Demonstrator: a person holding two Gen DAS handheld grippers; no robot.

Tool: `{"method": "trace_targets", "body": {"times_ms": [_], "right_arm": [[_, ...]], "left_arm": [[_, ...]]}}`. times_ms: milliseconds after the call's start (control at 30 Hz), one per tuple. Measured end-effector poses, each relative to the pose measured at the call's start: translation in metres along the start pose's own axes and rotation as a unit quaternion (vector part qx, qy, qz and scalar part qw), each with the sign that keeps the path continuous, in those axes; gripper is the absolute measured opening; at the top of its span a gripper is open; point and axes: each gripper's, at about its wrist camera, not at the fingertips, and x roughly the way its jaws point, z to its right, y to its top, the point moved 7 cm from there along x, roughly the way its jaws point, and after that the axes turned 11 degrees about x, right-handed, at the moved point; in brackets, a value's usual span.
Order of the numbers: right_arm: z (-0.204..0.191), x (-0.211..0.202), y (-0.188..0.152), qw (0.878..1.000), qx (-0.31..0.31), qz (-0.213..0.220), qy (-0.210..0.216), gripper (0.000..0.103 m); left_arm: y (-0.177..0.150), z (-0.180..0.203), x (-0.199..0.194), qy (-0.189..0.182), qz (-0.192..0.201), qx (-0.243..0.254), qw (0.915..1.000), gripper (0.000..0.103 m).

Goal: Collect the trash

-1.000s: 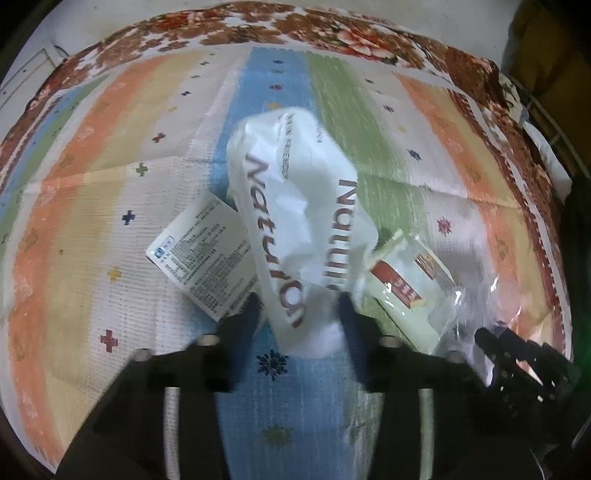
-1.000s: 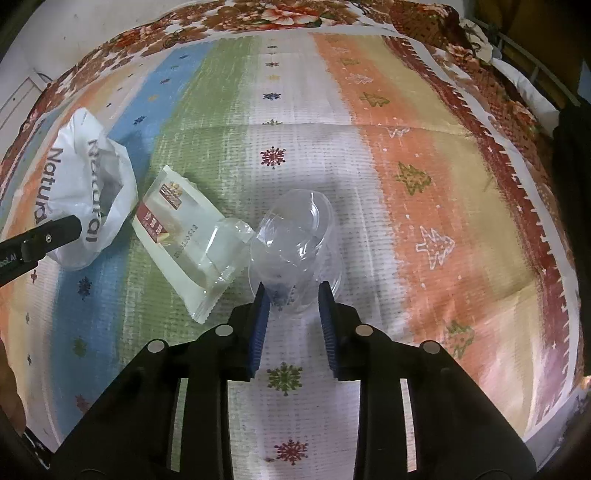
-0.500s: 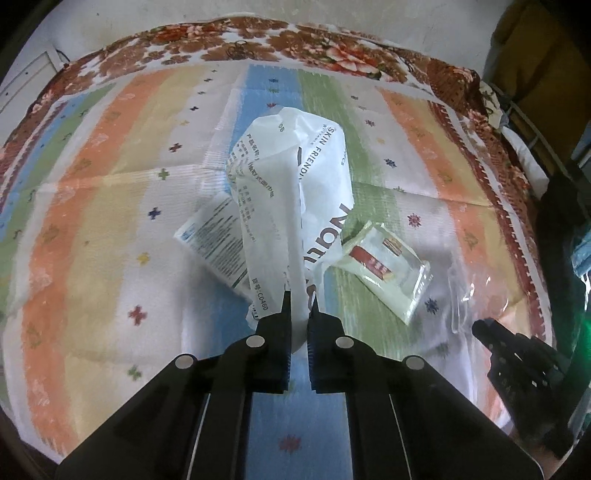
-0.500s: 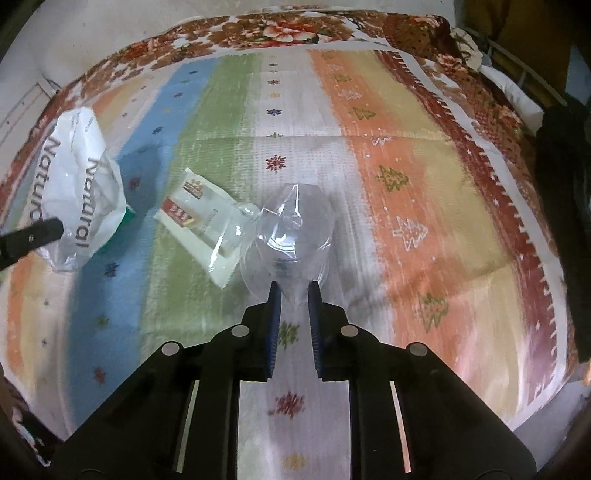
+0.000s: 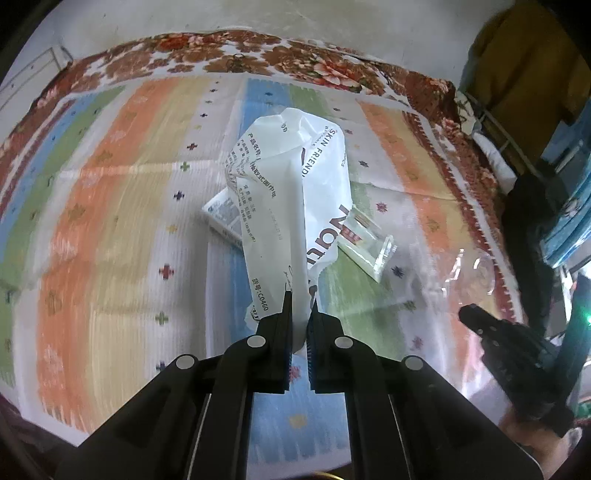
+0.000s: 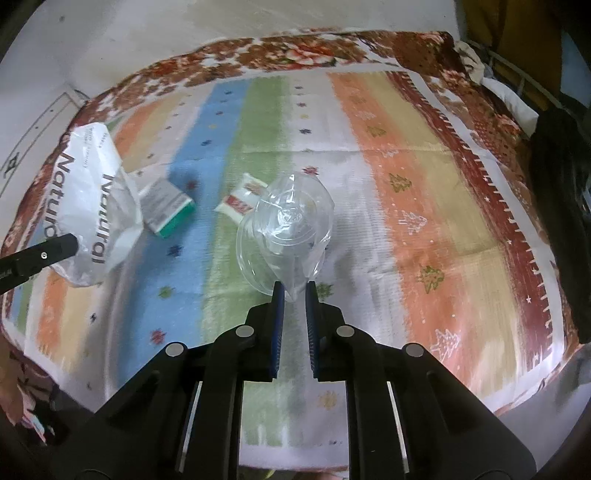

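My left gripper [image 5: 300, 300] is shut on the edge of a white plastic bag [image 5: 291, 192] printed "Natural" and holds it up above the striped cloth [image 5: 110, 221]; the bag also shows at the left of the right wrist view [image 6: 88, 206]. My right gripper [image 6: 294, 291] is shut on a crumpled clear plastic cup [image 6: 286, 229] and holds it off the cloth. A small white and green box [image 6: 168, 214] and a clear snack wrapper with a red label [image 6: 240, 201] lie on the cloth between the two grippers.
The striped cloth with a floral border [image 6: 295, 51] covers a table. A dark garment [image 6: 557, 206] hangs at the right edge. A white wall [image 5: 258, 18] stands behind. The right gripper shows at the lower right of the left wrist view [image 5: 517, 350].
Both grippers have closed, the left on the white bag and the right on the clear cup, and both have lifted their loads up from the cloth.
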Motion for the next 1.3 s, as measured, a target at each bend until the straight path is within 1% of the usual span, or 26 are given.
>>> {"method": "trace_targets", "body": {"times_ms": [100,200,367,500,667,900,1133,1267,1300], "right_arm": [[-0.009,-0.014,-0.008,1.000,-0.011,0.003,0.010,0.010],[-0.016,-0.028,-0.015,1.000,-0.016,0.009,0.017,0.010],[-0.021,-0.045,-0.028,1.000,-0.011,0.008,0.027,0.010],[-0.022,-0.056,-0.039,0.999,-0.008,0.004,0.034,0.005],[-0.028,-0.067,-0.053,0.999,-0.009,-0.006,0.049,0.004],[-0.027,-0.068,-0.061,0.999,-0.006,-0.013,0.050,0.004],[-0.029,-0.052,-0.065,0.998,-0.002,-0.036,0.049,0.004],[-0.045,-0.043,-0.064,0.997,-0.010,-0.042,0.059,0.008],[-0.050,-0.042,-0.065,0.997,-0.014,-0.043,0.060,0.013]], "left_arm": [[-0.008,0.009,-0.019,-0.021,0.011,-0.004,0.9997,0.005],[-0.018,0.022,-0.036,-0.033,0.020,0.010,0.9992,0.005],[-0.038,0.035,-0.061,-0.037,0.031,0.030,0.9984,0.005],[-0.055,0.033,-0.075,-0.040,0.034,0.036,0.9980,0.005],[-0.071,0.026,-0.091,-0.050,0.042,0.026,0.9975,0.005],[-0.088,0.022,-0.096,-0.054,0.042,0.019,0.9975,0.005],[-0.087,0.015,-0.097,-0.054,0.044,0.006,0.9976,0.005],[-0.085,0.014,-0.097,-0.052,0.045,0.004,0.9976,0.005],[-0.085,0.014,-0.097,-0.053,0.045,0.003,0.9976,0.005]]}}
